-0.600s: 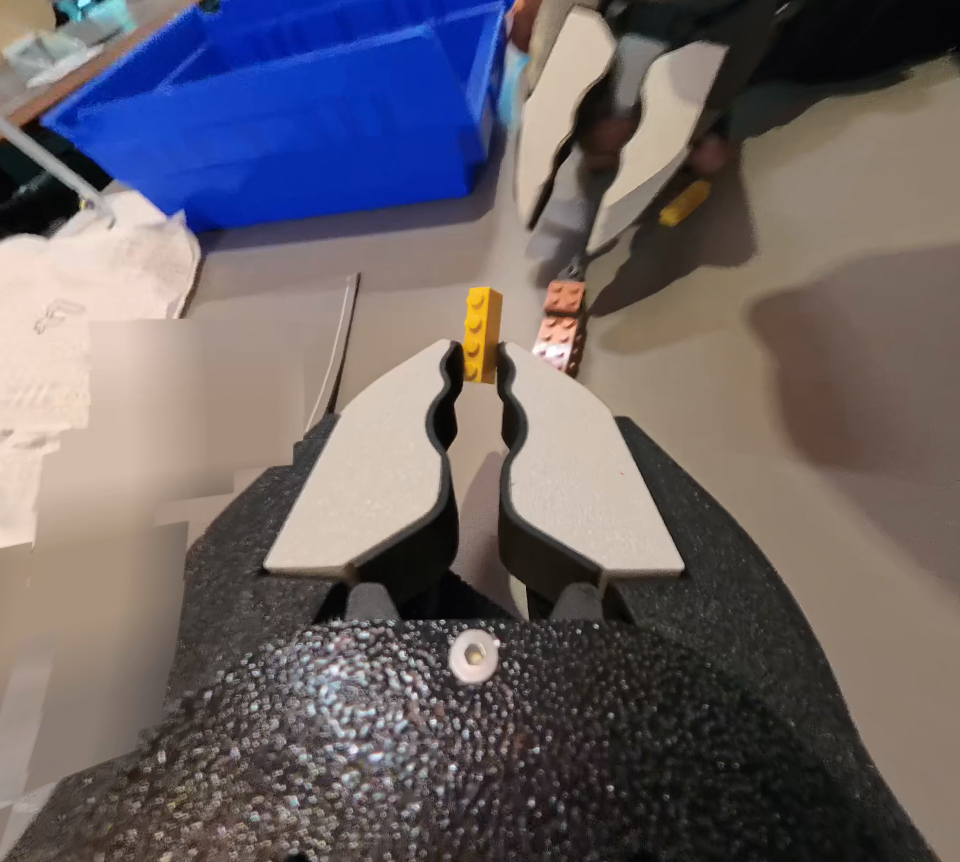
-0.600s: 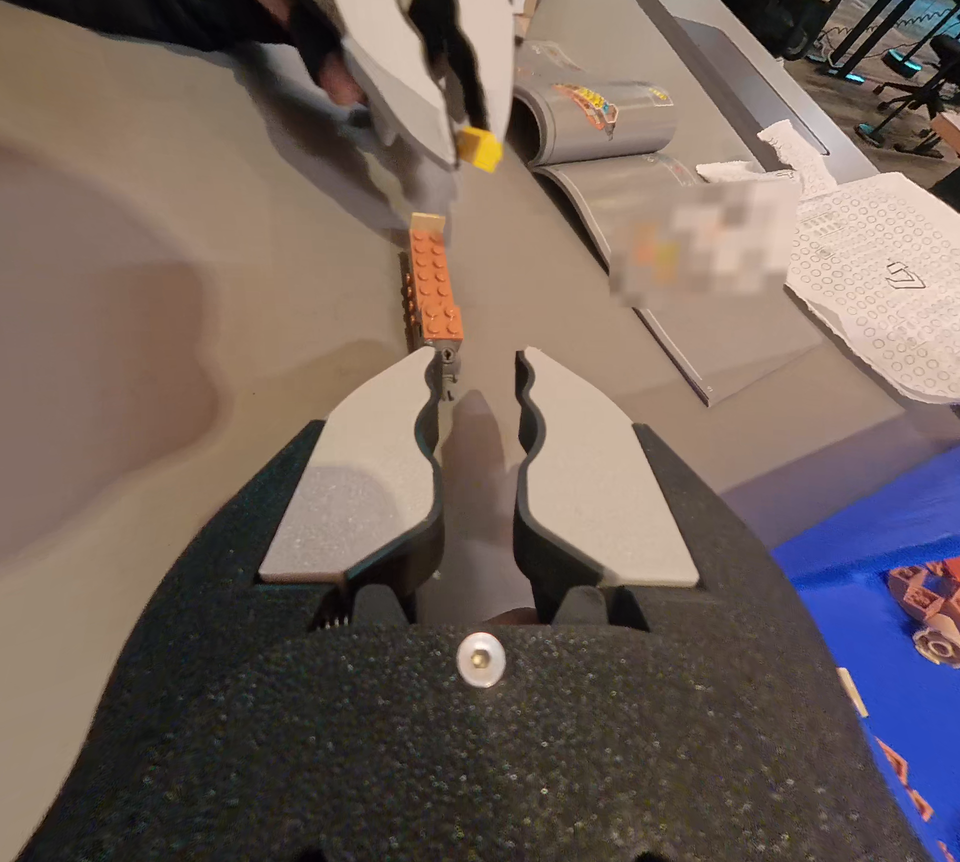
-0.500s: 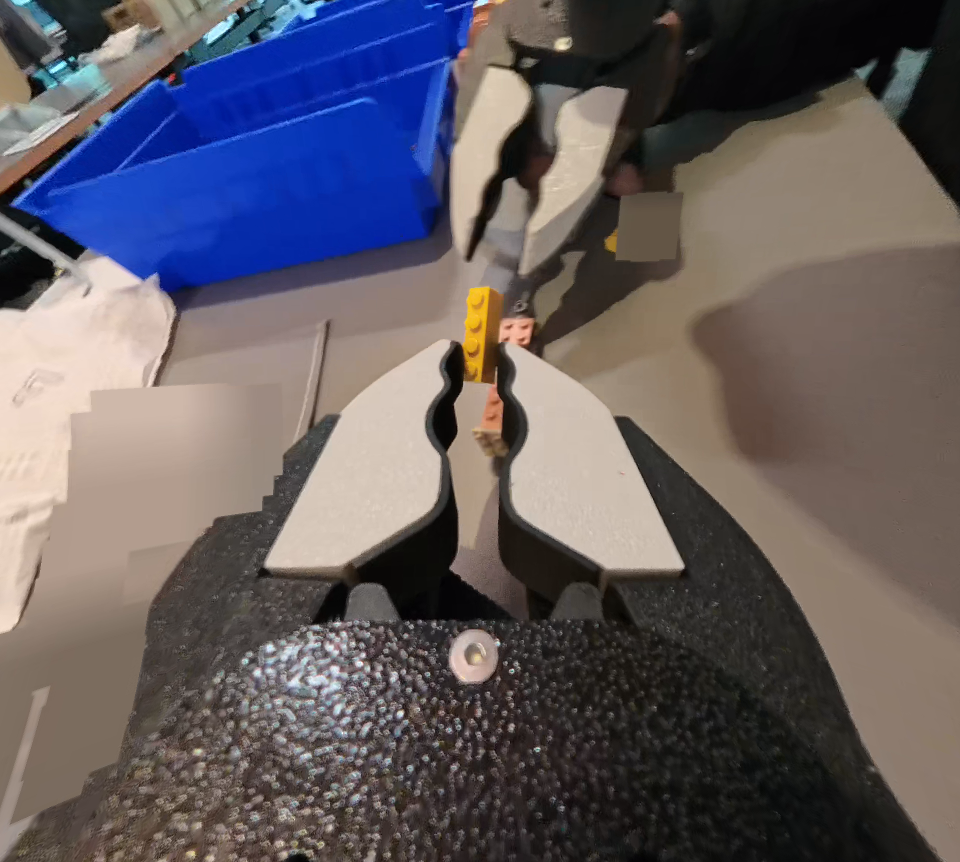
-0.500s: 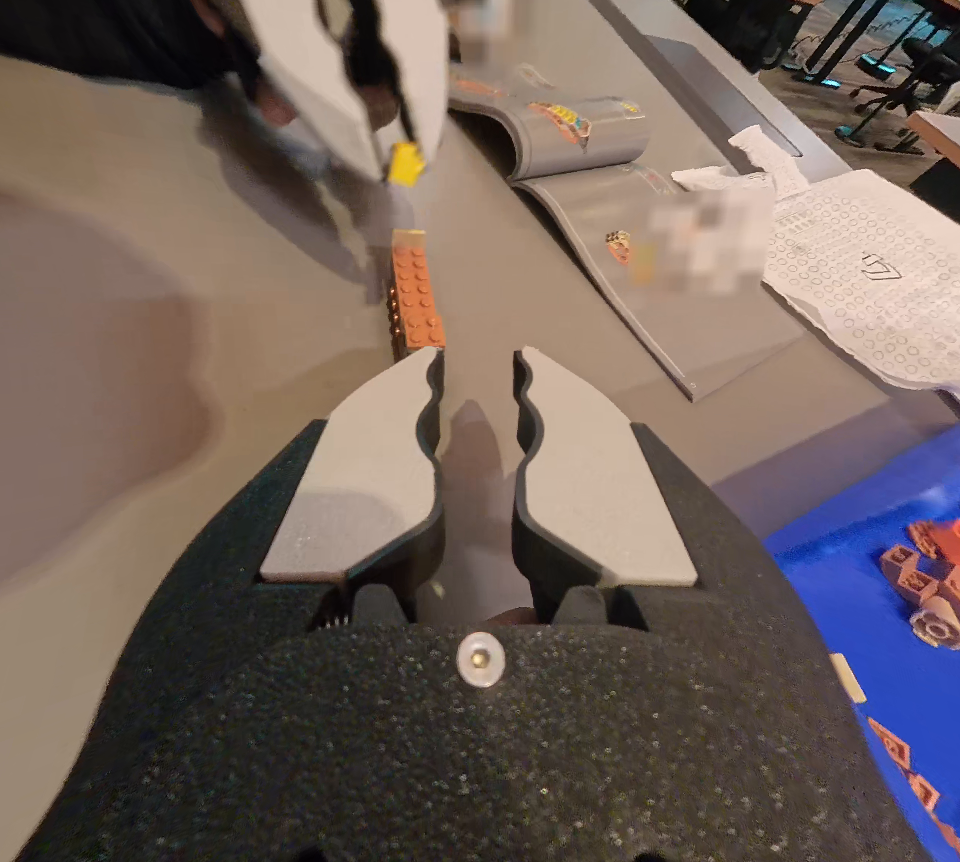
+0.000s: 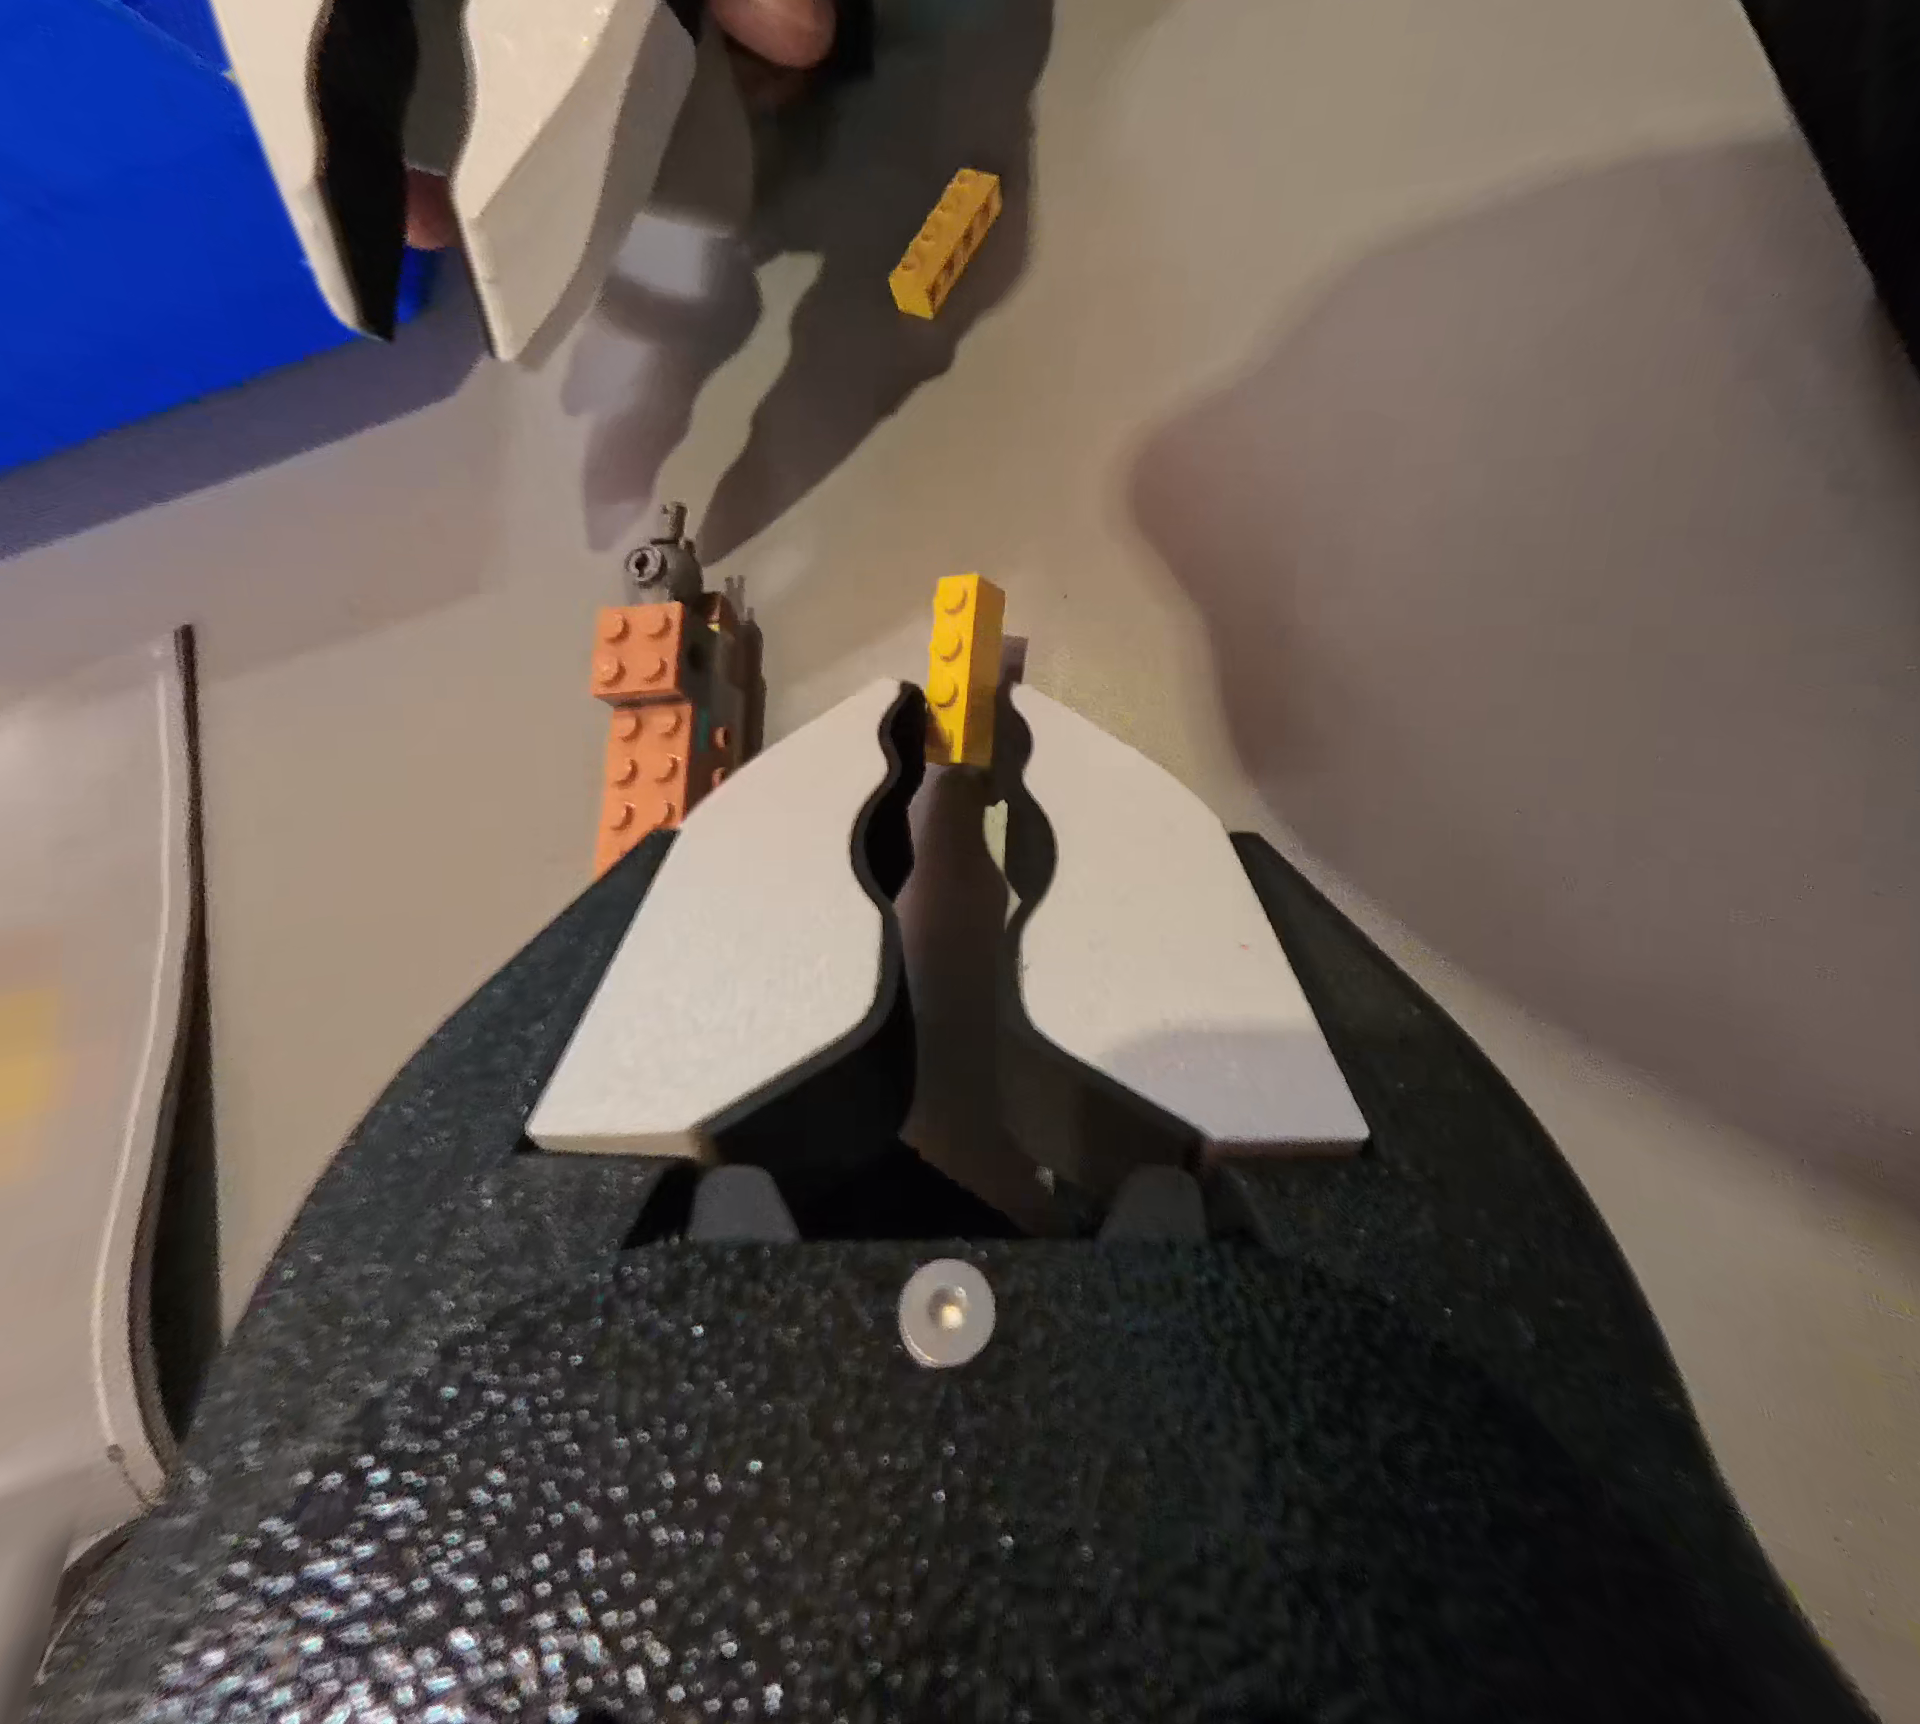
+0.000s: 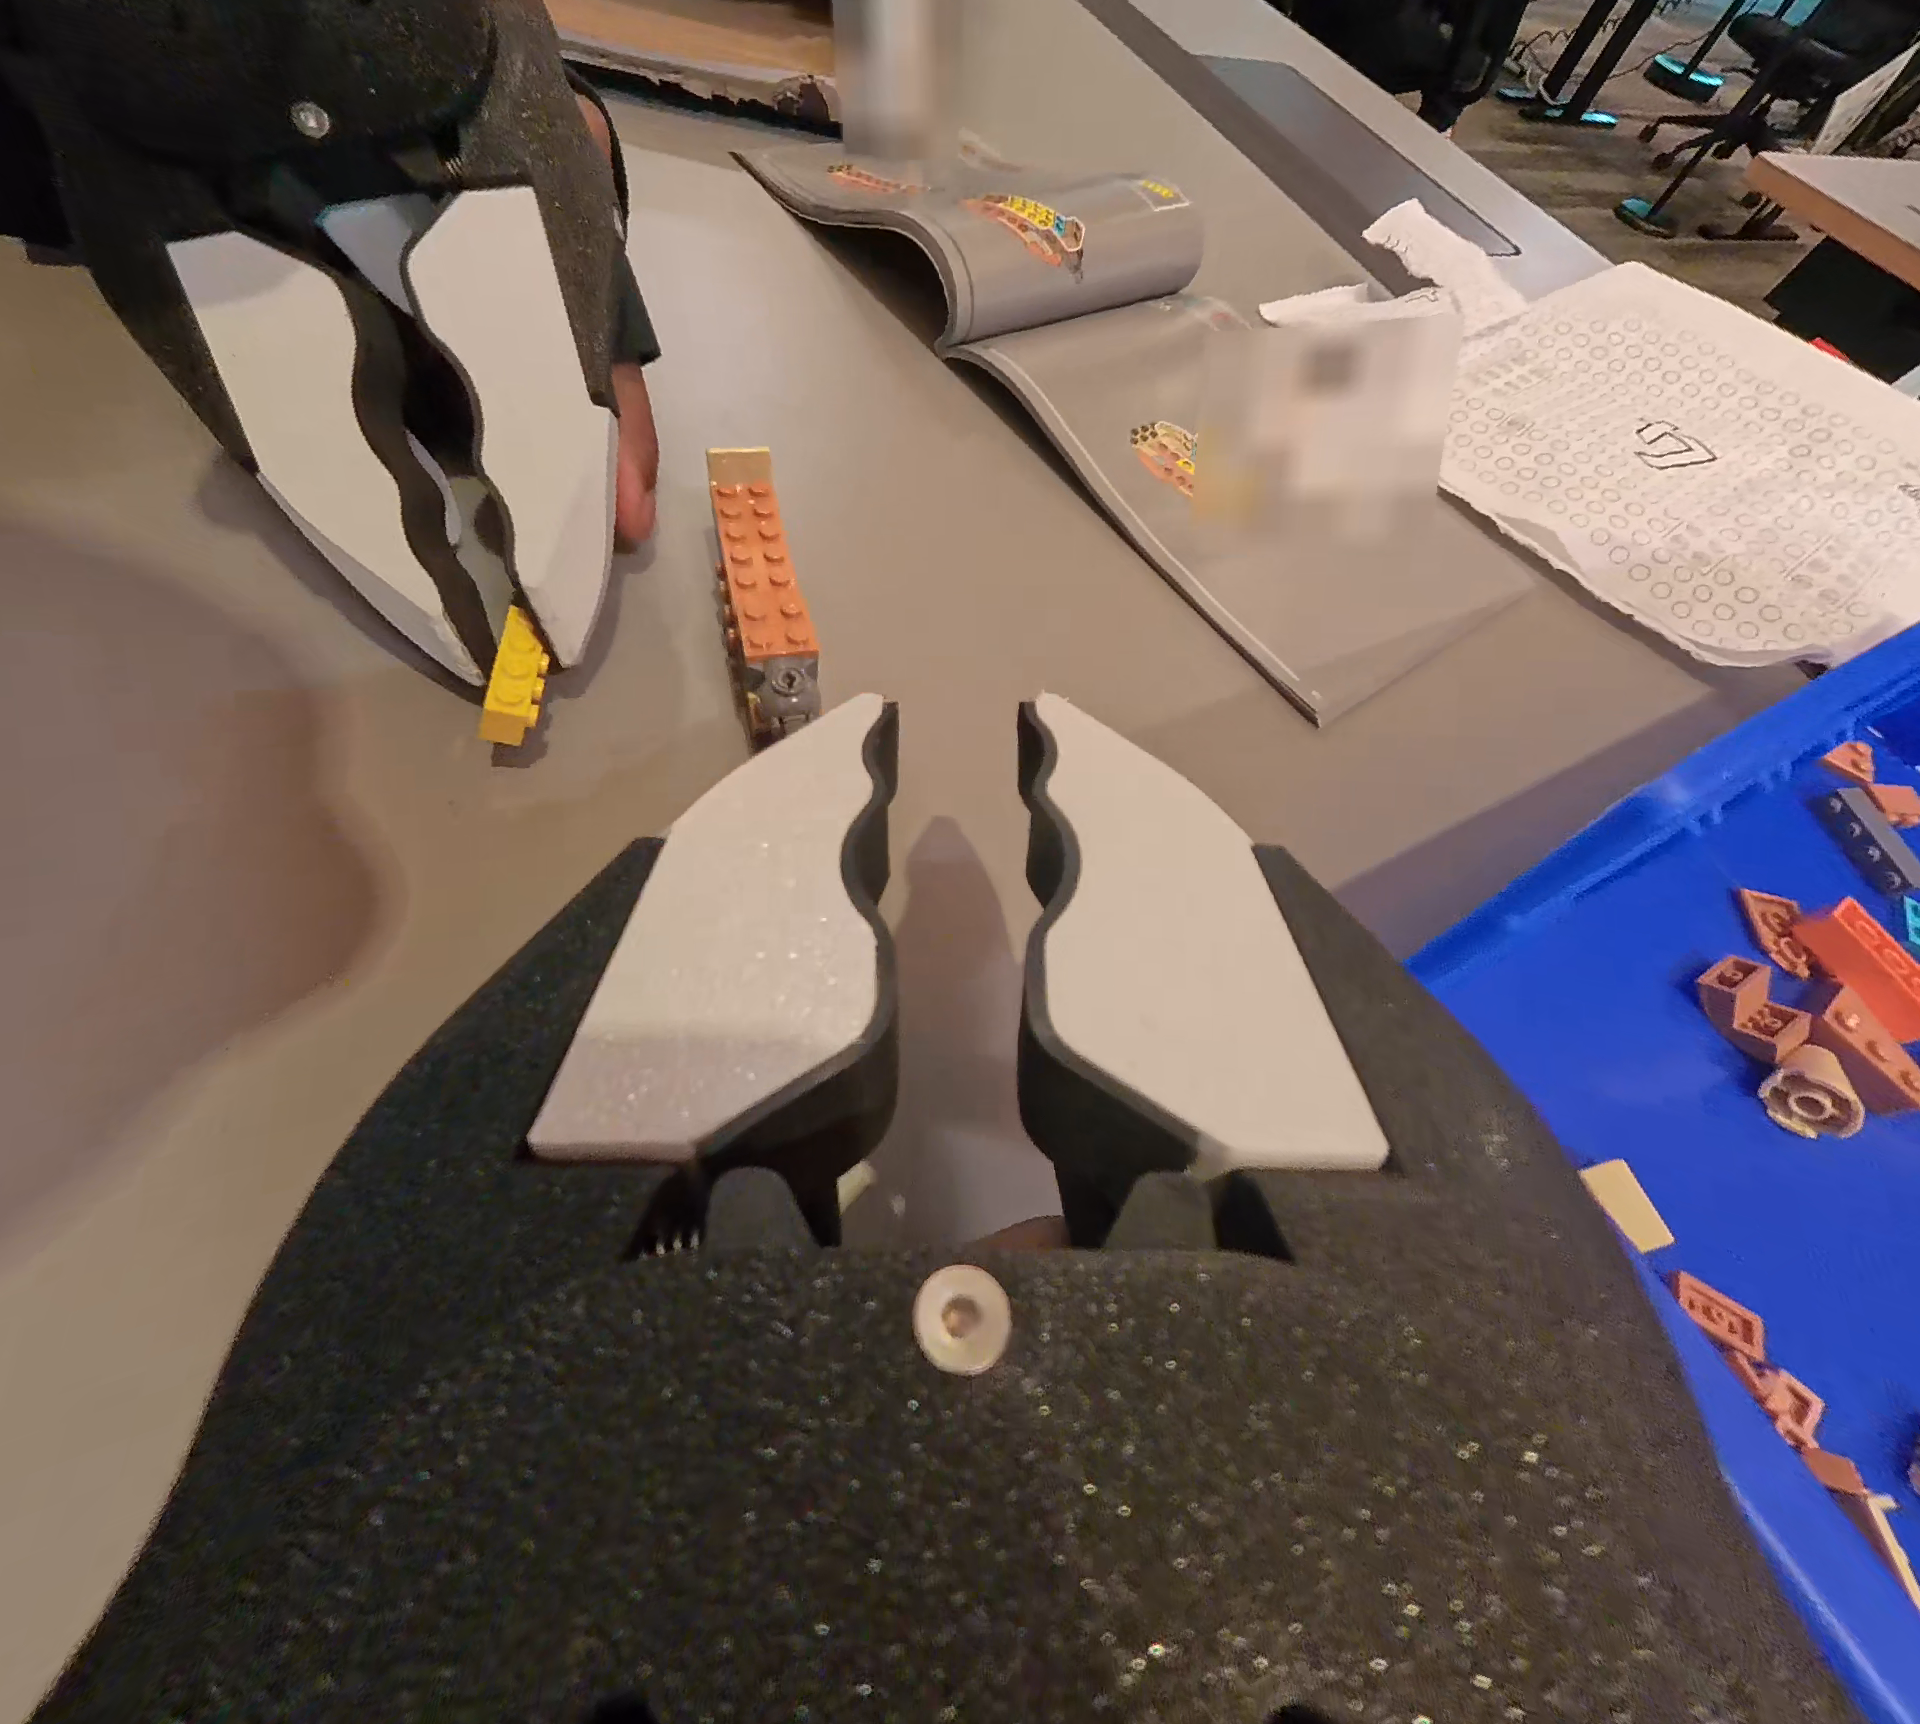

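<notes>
My left gripper [image 5: 961, 703] is shut on a small yellow brick [image 5: 966, 635] that sticks out past its fingertips. The right wrist view shows the same gripper [image 6: 509, 646] low over the grey table, with the brick [image 6: 514, 682] pinched at its tips. A long orange-topped brick assembly [image 5: 644, 718] lies on the table just left of that gripper, and it also shows in the right wrist view [image 6: 764, 583]. My right gripper [image 6: 956, 718] is open and empty, just short of the assembly's near end. It hangs at the upper left of the left wrist view [image 5: 426, 303].
A second yellow brick [image 5: 945, 242] lies loose on the table farther off. A blue bin [image 6: 1538, 947] holding several brown pieces stands at the right. An open booklet [image 6: 1091, 272] and a white printed sheet [image 6: 1683, 469] lie beyond. A person's hand [image 5: 774, 1] holds the right gripper. My hands' fingertips stand some 10 centimeters from each other.
My left gripper, still holding the yellow brick, has come down to the table beside the orange assembly. My right gripper has drawn back from the assembly, and its jaws stay open.
</notes>
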Available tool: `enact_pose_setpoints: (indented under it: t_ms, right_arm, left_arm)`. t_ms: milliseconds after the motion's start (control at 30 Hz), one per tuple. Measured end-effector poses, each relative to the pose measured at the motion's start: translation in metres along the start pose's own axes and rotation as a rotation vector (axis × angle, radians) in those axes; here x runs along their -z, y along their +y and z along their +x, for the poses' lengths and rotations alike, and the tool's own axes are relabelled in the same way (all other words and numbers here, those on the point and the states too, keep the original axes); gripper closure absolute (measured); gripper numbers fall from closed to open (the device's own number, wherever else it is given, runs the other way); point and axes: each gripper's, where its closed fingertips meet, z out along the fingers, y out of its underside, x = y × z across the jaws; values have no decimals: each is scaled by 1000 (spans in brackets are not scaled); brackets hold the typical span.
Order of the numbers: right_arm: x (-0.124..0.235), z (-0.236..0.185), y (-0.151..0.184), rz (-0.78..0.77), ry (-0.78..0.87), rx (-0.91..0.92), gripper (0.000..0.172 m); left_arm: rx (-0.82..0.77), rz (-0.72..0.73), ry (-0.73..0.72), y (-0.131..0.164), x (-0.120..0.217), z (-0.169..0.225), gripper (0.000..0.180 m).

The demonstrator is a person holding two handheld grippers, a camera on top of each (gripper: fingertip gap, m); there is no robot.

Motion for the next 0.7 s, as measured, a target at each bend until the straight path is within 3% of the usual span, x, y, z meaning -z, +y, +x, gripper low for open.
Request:
enact_pose_setpoints:
  t_ms: [700]
  right_arm:
    - [18,5,5,25,-25,-61,150]
  left_arm:
    - [126,123,122,-10,12,-3,161]
